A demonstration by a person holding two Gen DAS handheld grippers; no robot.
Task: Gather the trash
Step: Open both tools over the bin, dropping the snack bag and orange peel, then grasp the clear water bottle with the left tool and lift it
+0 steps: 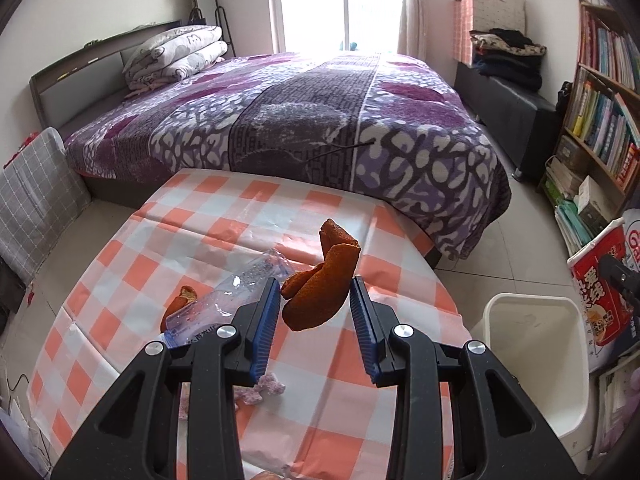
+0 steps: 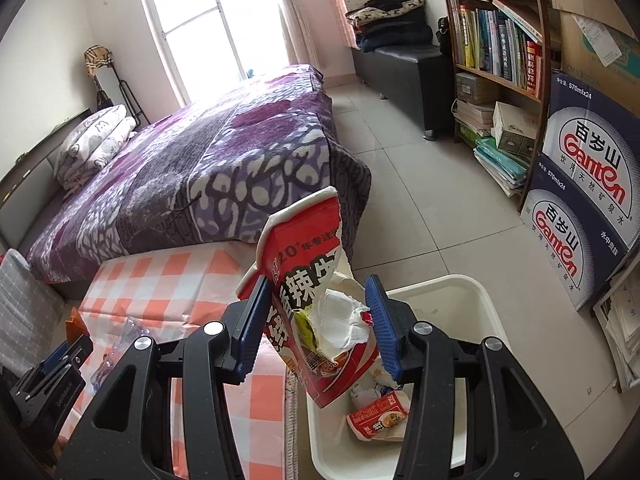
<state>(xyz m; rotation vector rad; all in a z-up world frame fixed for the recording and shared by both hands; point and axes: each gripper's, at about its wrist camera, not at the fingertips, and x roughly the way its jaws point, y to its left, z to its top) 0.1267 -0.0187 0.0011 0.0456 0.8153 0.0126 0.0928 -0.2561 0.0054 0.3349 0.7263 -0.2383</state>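
My left hand-held gripper (image 1: 314, 300) is clamped on an orange peel (image 1: 320, 288) above the checked tabletop (image 1: 248, 216) — its right edge and the white bin (image 1: 532, 364) lie just right. My right hand-held gripper (image 2: 320, 304) grips a torn red carton (image 2: 316, 280) over the bin's (image 2: 452, 292) near rim — open floor (image 2: 420, 184) ahead.
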